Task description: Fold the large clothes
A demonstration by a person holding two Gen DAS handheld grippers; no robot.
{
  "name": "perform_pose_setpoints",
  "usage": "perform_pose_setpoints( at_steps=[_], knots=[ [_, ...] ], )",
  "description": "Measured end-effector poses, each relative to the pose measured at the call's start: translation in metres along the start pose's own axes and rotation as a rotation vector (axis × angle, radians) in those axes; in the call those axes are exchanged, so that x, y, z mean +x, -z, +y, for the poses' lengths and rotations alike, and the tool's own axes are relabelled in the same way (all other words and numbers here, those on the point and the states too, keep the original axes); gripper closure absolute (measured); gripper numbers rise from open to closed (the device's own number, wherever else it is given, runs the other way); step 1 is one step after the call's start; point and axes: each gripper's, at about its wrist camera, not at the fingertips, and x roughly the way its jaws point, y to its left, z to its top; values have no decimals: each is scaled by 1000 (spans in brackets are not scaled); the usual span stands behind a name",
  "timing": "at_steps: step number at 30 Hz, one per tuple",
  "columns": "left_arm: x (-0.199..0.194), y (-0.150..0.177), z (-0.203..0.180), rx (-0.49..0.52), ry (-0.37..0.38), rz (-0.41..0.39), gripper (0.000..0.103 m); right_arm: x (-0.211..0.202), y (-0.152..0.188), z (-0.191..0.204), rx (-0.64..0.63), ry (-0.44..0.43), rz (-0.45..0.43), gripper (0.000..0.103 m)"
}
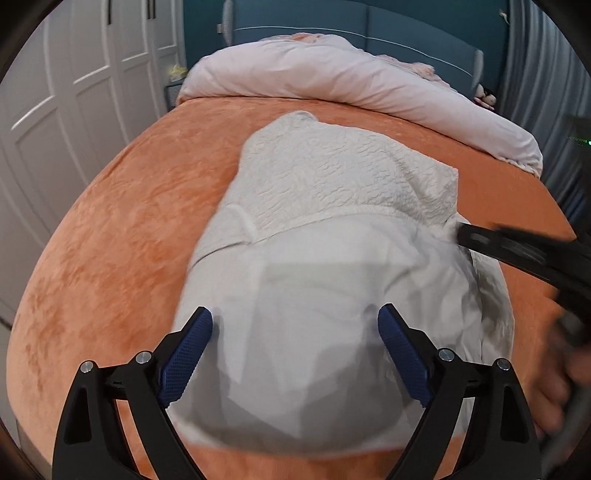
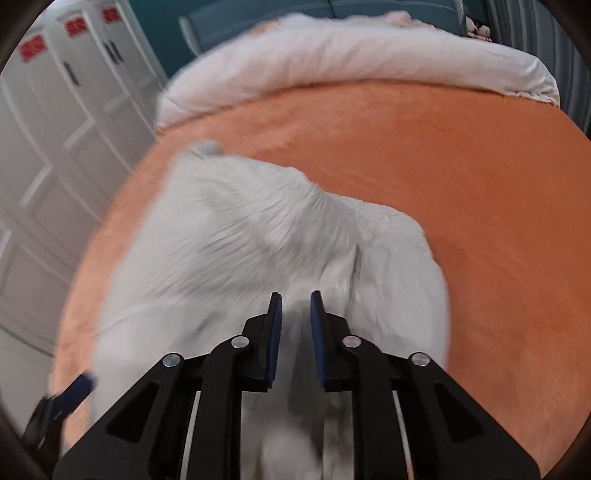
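From my left wrist camera, my left gripper (image 1: 295, 325) hangs with its blue-padded fingers (image 1: 186, 354) spread wide apart, holding nothing, just above the near end of a white garment (image 1: 332, 206). The garment lies lengthwise on the orange bed (image 1: 122, 221); its far half shows a crinkled outer face, its near half a smooth lining. My right gripper (image 1: 461, 232) reaches in from the right, its tip touching the garment's right edge where the two textures meet; I cannot tell from here how its fingers stand. A rolled pale quilt (image 1: 332, 77) lies across the far end of the bed, with white wardrobe doors (image 1: 74, 92) to the left.

From my right wrist camera, blurred, my right gripper (image 2: 295, 306) has its fingers brought close, with a narrow gap and white cloth showing between them; I cannot tell whether they pinch it. The garment (image 2: 258, 229) spreads ahead on the bed (image 2: 461, 177). Red labels (image 2: 75, 26) sit on the wardrobe doors (image 2: 44, 140), their writing unreadable.
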Motion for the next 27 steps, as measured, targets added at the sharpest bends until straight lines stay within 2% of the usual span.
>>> perform_pose_setpoints(
  at_steps=[3,7,8,13,15,20,22,25,27],
  knots=[
    [-15,11,0,4,-20,1,15,-28,37,3,-55,9,30,87],
    [-28,27,-6,11,-44,13,15,-14,89,-7,-54,59,148,87],
    [-31,31,-7,13,-47,19,15,-13,101,-9,-56,71,155,89],
    [-46,53,-10,38,-76,24,15,-43,123,-10,-52,81,124,87],
    [-50,65,-10,39,-86,29,15,-54,129,-9,-57,89,113,77],
    [-53,97,-9,20,-126,51,15,-78,157,-1,-71,102,99,77],
    [-53,107,-7,4,-132,61,14,-84,172,2,-77,108,84,70],
    [-50,125,-6,3,-153,94,14,-91,188,9,-102,121,68,67],
    [-48,135,-6,2,-160,102,14,-93,196,14,-112,136,69,60]
  ],
)
